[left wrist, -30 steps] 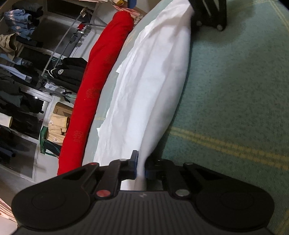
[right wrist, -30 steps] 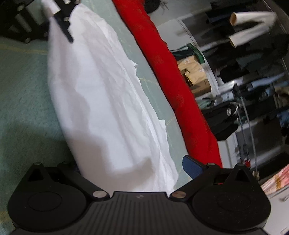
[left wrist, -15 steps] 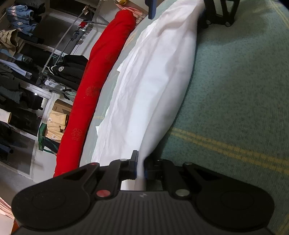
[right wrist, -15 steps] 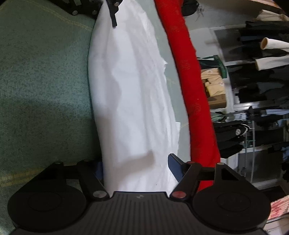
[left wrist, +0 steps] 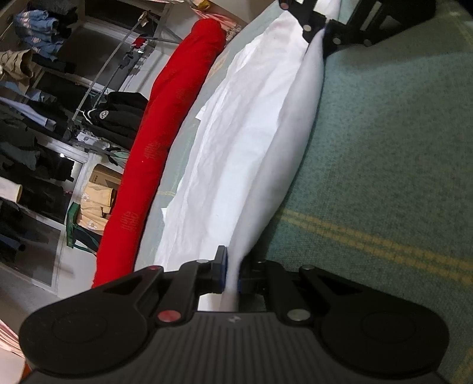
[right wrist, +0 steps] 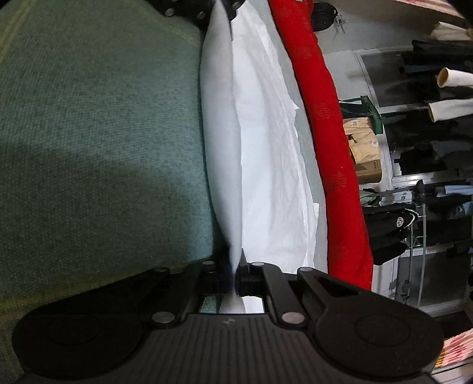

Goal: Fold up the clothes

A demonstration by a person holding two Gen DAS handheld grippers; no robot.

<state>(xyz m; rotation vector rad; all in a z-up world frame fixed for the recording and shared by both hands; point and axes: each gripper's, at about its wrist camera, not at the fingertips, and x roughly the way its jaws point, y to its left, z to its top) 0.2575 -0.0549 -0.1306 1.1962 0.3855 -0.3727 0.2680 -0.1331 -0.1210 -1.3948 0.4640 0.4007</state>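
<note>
**Both ends pinched, fold only beginning**

The white garment (left wrist: 236, 153) is lying in a long strip on the green surface (left wrist: 384, 147), with a red roll (left wrist: 165, 141) lying just beside it along the surface's edge. The left tongs (left wrist: 232, 273) are pinching one end of the garment's raised edge, pads pressed tight on the cloth. The right tongs (right wrist: 235, 273) are pinching the other end, jaws pressed together with only the thin white fabric between them; in the left wrist view they are showing at the far end of the strip (left wrist: 320, 28).

Between the two grips, the near edge is standing up as a soft ridge while the rest of the cloth is lying wrinkled and flat toward the red roll. By my reading the task is at an early stage: the grasp is done, but no neat fold is lying finished yet. What is remaining seems to be carrying this edge over the flat part, laying it down, and folding again into a compact shape.
</note>
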